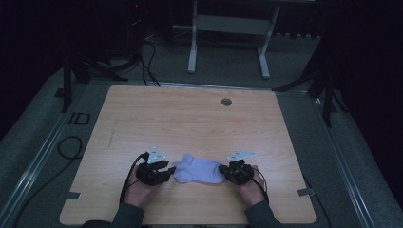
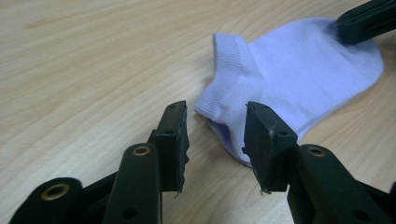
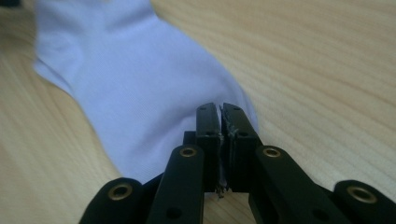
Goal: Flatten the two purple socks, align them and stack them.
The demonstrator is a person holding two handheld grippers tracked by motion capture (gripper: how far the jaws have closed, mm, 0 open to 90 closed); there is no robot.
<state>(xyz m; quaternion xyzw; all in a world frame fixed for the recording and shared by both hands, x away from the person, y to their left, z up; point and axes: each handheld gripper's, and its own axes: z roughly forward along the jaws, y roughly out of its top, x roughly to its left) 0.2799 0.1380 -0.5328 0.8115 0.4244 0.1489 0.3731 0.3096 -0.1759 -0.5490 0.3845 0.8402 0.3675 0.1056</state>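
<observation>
Wooden table (image 1: pixel 190 118); grey frame (image 1: pixel 228 28) behind

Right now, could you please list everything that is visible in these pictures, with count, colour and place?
sock: one, pale lilac, flat on the near middle of the table, between the two tongs
table: one, light wood top
grommet: one, grey, round, at the far edge of the table
desk frame: one, white, on the floor beyond the table
cables: several, black, on the floor at far left
left tongs: black, jaws open at the sock's cuff end
right tongs: black, jaws shut at the sock's toe end
hands: two, one holding each tongs, at the near edge
</observation>
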